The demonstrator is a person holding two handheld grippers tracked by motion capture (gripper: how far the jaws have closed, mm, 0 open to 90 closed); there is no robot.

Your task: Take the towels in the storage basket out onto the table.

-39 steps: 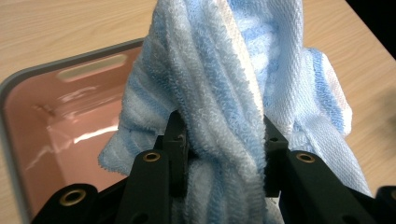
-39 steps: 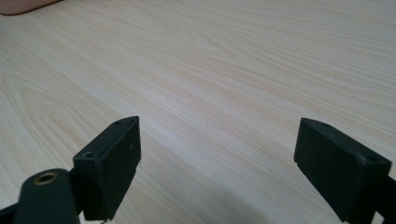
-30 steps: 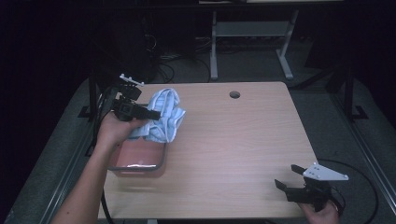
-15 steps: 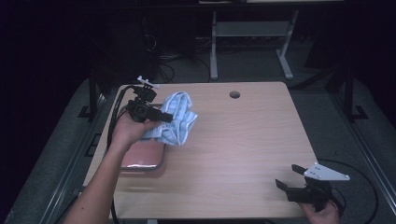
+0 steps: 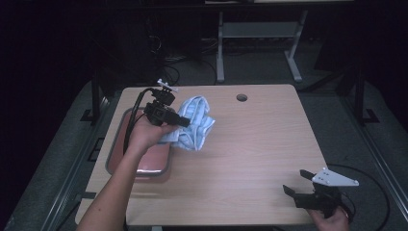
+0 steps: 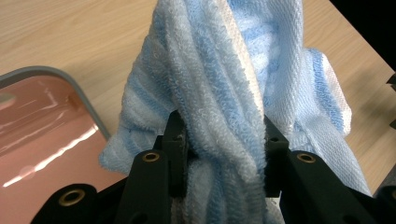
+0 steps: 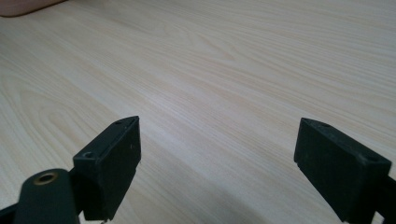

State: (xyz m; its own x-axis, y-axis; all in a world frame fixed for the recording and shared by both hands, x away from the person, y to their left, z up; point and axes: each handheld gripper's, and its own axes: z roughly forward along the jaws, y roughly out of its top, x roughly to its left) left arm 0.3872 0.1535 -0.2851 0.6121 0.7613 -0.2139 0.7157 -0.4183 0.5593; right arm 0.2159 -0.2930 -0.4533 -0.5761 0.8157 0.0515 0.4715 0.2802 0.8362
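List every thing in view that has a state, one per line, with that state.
left gripper: shut on the towel.
towel: bunched, pinched between the jaws, hanging partly over the tray's edge.
tray: flat on the table, nothing seen in its visible part.
right gripper: open, nothing between its jaws.

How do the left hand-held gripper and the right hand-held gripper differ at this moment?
The left hand-held gripper is shut on the blue striped towel; the right hand-held gripper is open with nothing between its jaws. The left is beside the tray; the right is at the table's near right corner. Both have black jaws.
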